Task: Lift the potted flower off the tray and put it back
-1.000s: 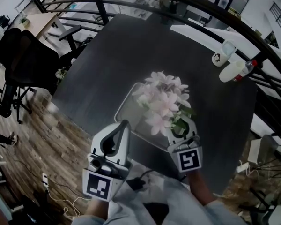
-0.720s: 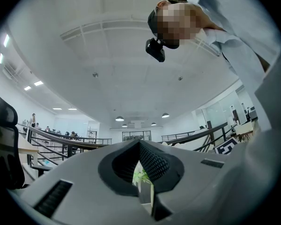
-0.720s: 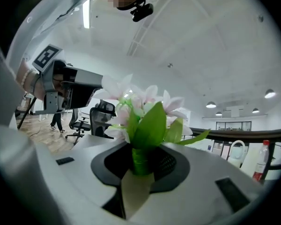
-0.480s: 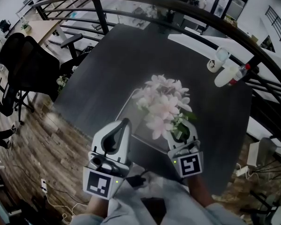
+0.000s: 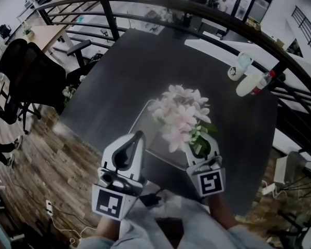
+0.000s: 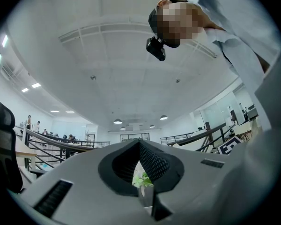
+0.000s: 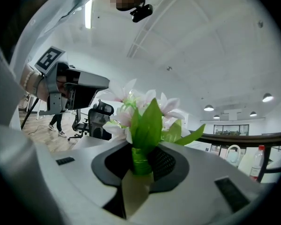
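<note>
Holding potted flower [image 5: 181, 115] in right gripper [image 5: 201, 141], over tray [image 5: 146, 122] on table [image 5: 145, 61]; hovering left gripper [image 5: 136, 139] left of tray, at table's near edge; noting cup [image 5: 237, 66] and bottle [image 5: 254, 82] far right.

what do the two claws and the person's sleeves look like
The left claw and right claw are white moulded shells with dark ribbed pads inside. Each carries a cube with black-and-white square markers. The sleeves are pale grey-blue.
</note>
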Demonstrator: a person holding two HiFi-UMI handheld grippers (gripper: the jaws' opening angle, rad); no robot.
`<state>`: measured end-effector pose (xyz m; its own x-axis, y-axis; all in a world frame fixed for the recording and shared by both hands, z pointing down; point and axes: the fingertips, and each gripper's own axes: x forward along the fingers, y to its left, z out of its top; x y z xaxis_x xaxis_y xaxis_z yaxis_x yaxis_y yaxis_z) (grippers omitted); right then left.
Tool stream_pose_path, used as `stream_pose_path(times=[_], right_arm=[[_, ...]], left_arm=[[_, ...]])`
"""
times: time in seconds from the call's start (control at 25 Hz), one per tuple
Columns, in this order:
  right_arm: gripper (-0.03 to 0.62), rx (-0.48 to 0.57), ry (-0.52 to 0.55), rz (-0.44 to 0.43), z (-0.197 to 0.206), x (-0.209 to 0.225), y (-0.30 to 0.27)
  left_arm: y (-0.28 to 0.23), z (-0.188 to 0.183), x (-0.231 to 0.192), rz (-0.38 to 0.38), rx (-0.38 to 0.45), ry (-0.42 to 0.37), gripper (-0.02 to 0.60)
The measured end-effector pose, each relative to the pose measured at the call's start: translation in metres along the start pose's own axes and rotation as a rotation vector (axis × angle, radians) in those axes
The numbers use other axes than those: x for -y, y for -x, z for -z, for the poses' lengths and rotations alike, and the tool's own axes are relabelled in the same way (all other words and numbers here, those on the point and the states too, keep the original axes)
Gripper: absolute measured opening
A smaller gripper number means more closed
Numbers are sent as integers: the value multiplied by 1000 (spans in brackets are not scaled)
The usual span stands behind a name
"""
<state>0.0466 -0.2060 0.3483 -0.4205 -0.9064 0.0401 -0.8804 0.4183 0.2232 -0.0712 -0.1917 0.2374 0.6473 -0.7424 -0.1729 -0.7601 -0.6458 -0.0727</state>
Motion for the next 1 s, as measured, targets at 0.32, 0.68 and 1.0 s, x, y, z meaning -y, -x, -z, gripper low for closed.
stream_pose_path(times=[0.32, 0.68, 1.0], right_arm=[[78, -93, 7, -24, 35, -10, -9], [77, -138, -32, -45, 69, -6, -20], [77, -168, -52, -62, 96, -5, -31]], left_arm=[[7, 13, -13, -24, -40, 17, 0], [6, 34, -15, -56, -97, 34, 0], [7, 55, -14, -64, -145, 47, 0]])
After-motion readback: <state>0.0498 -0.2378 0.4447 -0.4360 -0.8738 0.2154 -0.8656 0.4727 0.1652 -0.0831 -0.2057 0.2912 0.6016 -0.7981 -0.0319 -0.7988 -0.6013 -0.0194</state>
